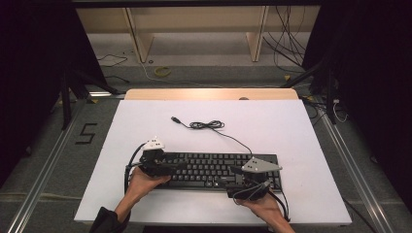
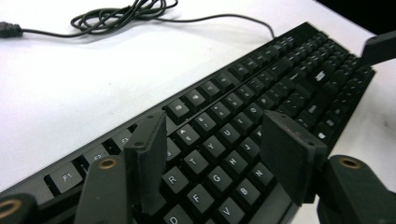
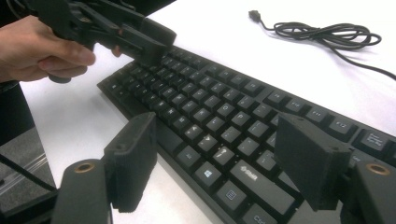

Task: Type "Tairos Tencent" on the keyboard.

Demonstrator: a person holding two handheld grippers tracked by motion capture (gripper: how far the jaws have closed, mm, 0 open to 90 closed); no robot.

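A flat black plastic computer keyboard point(image 1: 214, 170) with white-lettered keys lies on the white table top point(image 1: 145, 126), close to the near edge and roughly centred between the person's two hands. Its thin black cable point(image 1: 209, 125) runs off the far side and lies in a loose coil on the bare white surface, ending in a small plug (well apart from the keys).

The left gripper point(image 1: 163, 166), black with a grey three-cornered plate on top, hovers over the left end of the keyboard, held by the person's left hand point(image 1: 141, 184). In the left gripper view its jaws stand wide apart above the letter rows, one over the upper letter keys and the other farther toward the near edge, with nothing pinched between them.

The right gripper point(image 1: 245, 187) sits at the near right part of the keyboard, gripped by the right hand point(image 1: 265, 206). In the right gripper view its jaws are also spread wide: one hangs over the table just off the near edge, the other above the bottom-row keys. Neither pad presses on anything.
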